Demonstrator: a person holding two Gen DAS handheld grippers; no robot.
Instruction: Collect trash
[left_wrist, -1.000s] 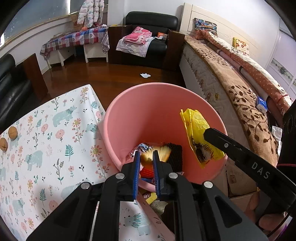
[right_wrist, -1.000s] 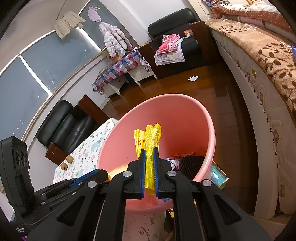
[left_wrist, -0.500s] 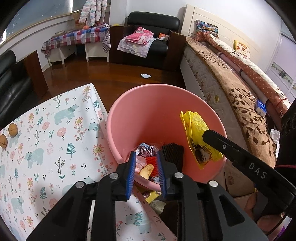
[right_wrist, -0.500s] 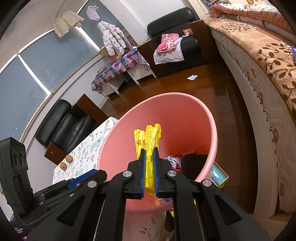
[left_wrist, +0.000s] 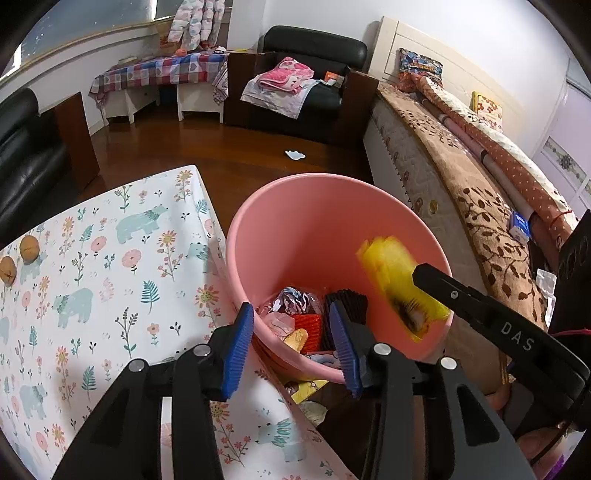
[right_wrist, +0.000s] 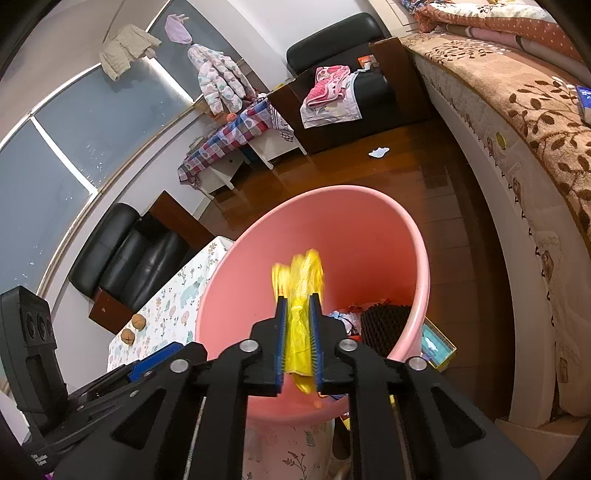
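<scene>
A pink bucket (left_wrist: 314, 221) (right_wrist: 369, 240) stands between the table and the bed, with several pieces of trash at its bottom, among them a black ridged piece (left_wrist: 347, 302) and an orange one (left_wrist: 308, 326). My left gripper (left_wrist: 291, 314) hangs over the near rim; its jaws are opening and nothing is between them. My right gripper (right_wrist: 297, 301) is above the bucket mouth. Its jaws are opening around a yellow wrapper (right_wrist: 299, 273) (left_wrist: 395, 273), which is blurred and slipping downward between the pads.
The table with a floral bear cloth (left_wrist: 110, 277) lies left of the bucket and carries two brown round things (left_wrist: 28, 248). A bed (left_wrist: 480, 206) runs along the right. A white scrap (left_wrist: 294, 155) lies on the wooden floor. A small box (right_wrist: 436, 343) sits beside the bucket.
My left jaws have spread wide and the piece they held now lies in the bucket. My right jaws have parted a little and the yellow wrapper has gone blurred.
</scene>
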